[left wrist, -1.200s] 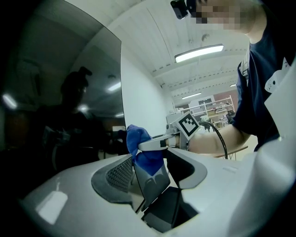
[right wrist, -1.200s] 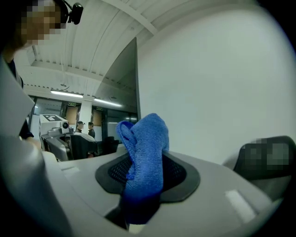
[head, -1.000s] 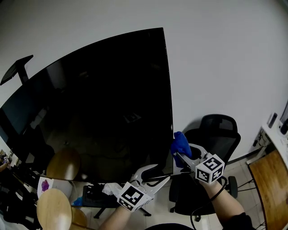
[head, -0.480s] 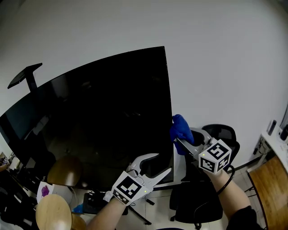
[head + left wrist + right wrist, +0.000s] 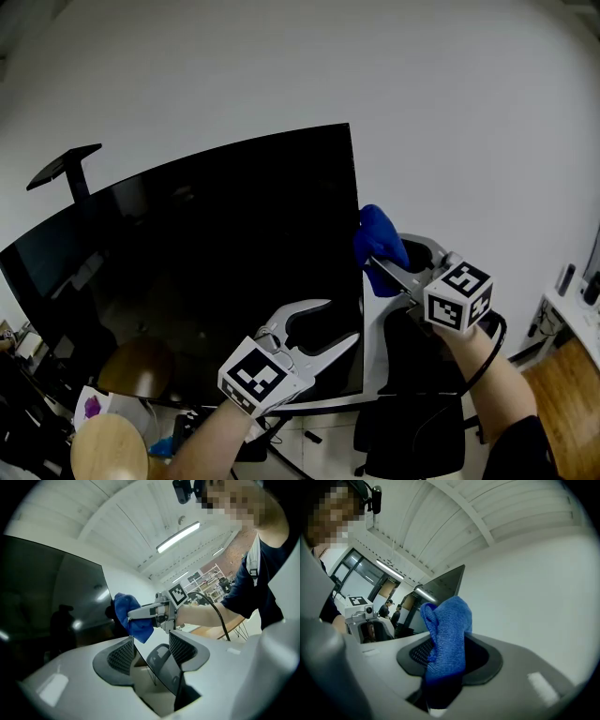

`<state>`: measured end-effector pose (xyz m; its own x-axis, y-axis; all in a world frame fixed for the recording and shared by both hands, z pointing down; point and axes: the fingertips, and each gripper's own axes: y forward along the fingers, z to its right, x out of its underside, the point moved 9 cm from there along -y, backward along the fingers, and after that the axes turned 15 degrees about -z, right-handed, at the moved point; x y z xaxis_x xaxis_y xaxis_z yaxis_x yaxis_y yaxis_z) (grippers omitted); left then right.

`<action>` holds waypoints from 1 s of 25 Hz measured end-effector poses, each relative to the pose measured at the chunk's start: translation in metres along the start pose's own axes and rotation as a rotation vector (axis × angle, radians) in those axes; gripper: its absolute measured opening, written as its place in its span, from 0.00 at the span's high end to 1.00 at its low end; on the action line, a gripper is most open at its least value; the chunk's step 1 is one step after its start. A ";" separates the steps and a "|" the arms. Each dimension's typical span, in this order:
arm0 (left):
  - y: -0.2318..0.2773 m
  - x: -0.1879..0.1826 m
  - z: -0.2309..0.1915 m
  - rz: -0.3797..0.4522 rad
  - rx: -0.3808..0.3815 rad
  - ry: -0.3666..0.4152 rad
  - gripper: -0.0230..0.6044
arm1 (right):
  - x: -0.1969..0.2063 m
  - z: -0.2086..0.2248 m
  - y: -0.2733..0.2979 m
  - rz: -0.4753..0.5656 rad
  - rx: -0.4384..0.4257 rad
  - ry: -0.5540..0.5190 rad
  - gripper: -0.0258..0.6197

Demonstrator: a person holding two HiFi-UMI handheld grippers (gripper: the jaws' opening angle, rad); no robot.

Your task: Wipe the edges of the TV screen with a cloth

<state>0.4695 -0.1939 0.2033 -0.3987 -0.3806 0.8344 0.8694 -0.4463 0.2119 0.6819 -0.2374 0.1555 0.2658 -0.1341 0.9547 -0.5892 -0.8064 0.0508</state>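
Observation:
The big black TV screen [image 5: 187, 272] stands before a white wall. My right gripper [image 5: 373, 264] is shut on a bunched blue cloth [image 5: 378, 239], which presses against the TV's right edge about halfway up. In the right gripper view the cloth [image 5: 447, 634] fills the jaws, with the TV [image 5: 440, 588] beyond it. My left gripper [image 5: 342, 322] is lower down at the same edge, open. In the left gripper view the thin TV edge [image 5: 150, 660] runs through the gap between its pads [image 5: 121, 656], and the cloth [image 5: 129, 616] shows above.
A black office chair [image 5: 412, 422] stands under my right arm. Round wooden stools [image 5: 108, 450] and clutter lie at lower left. A dark stand arm [image 5: 66, 164] sticks up behind the TV's left side. A wooden tabletop [image 5: 577, 375] is at far right.
My right gripper has slid up the TV's right edge with the cloth. The left gripper has risen too, staying at the lower part of that edge.

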 end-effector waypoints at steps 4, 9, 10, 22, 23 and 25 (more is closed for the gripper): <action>-0.010 -0.016 -0.014 0.024 -0.012 0.019 0.61 | -0.032 0.006 0.005 -0.006 0.020 -0.068 0.72; -0.022 -0.040 -0.026 0.025 -0.046 0.082 0.61 | -0.068 0.015 0.004 -0.026 0.030 -0.116 0.72; -0.025 -0.045 -0.028 0.026 -0.051 0.094 0.61 | -0.075 0.018 0.004 -0.024 0.022 -0.108 0.72; -0.053 -0.087 -0.055 0.037 -0.100 0.139 0.61 | -0.170 0.040 0.001 -0.136 0.083 -0.278 0.72; -0.055 -0.091 -0.057 0.036 -0.102 0.137 0.61 | -0.177 0.042 0.001 -0.163 0.089 -0.305 0.72; -0.058 -0.098 -0.062 0.032 -0.116 0.145 0.61 | -0.192 0.048 0.003 -0.229 0.099 -0.356 0.72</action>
<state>0.4397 -0.1812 0.0776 -0.4166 -0.5052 0.7558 0.8463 -0.5191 0.1195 0.6658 -0.2412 -0.0415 0.6380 -0.1223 0.7602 -0.4134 -0.8873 0.2042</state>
